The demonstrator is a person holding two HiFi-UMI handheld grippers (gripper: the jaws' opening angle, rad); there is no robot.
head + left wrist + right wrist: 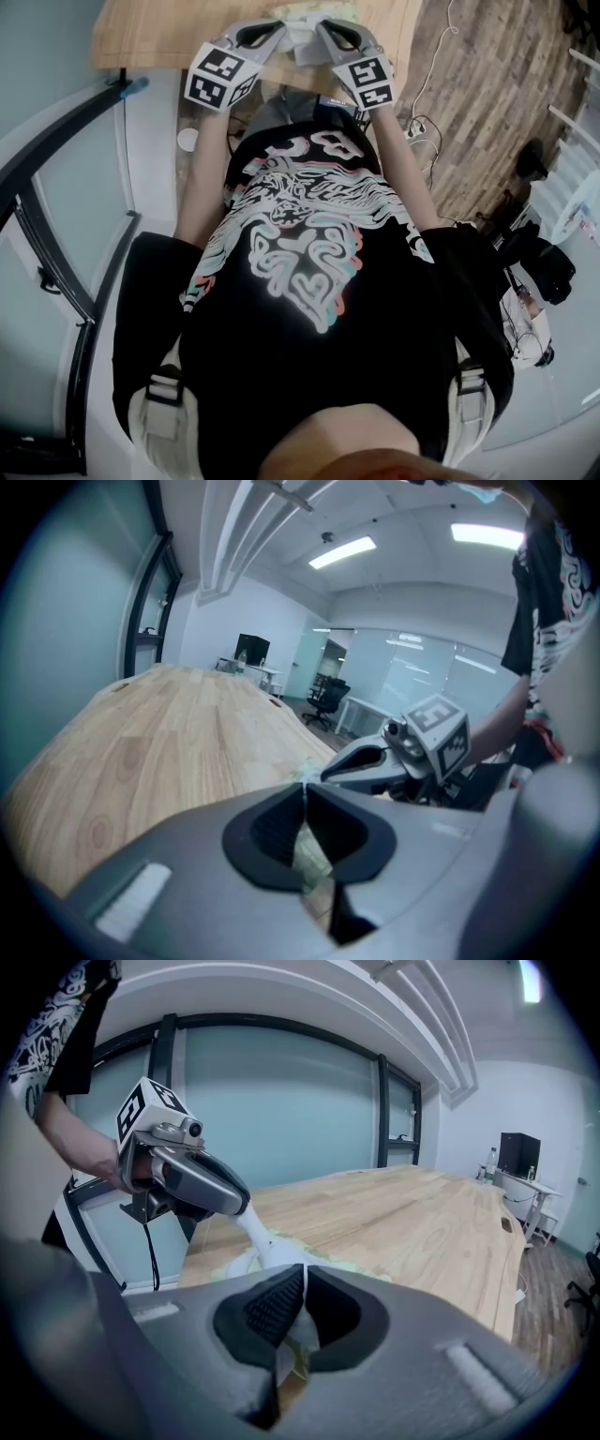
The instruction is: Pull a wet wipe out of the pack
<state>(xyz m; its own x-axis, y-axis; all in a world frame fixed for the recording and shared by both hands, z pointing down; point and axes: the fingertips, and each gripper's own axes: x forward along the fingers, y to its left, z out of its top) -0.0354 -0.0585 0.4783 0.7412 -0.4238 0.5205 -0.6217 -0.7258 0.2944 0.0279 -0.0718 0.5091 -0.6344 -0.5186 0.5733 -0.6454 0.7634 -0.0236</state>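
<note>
The pale green wet wipe pack (298, 11) lies at the near edge of the wooden table (159, 33), between my two grippers. In the right gripper view my left gripper (246, 1211) is shut on a white wipe (258, 1237) that stretches from its tip down to the pack (234, 1262). My right gripper (305, 1274) is shut with white and pale green pack material pinched under its pads. In the left gripper view my left gripper (305, 787) shows closed jaws, the pack (309, 855) beneath them, and the right gripper (326, 774) close beside. From the head view both grippers, left (281, 28) and right (321, 28), meet over the wipe (302, 45).
The long wooden table (159, 733) runs away from the pack. A glass wall with dark frames (281, 1101) stands on the left side. Office chairs and desks (328, 696) are at the far end. Cables (422, 122) lie on the wood-pattern floor to the right.
</note>
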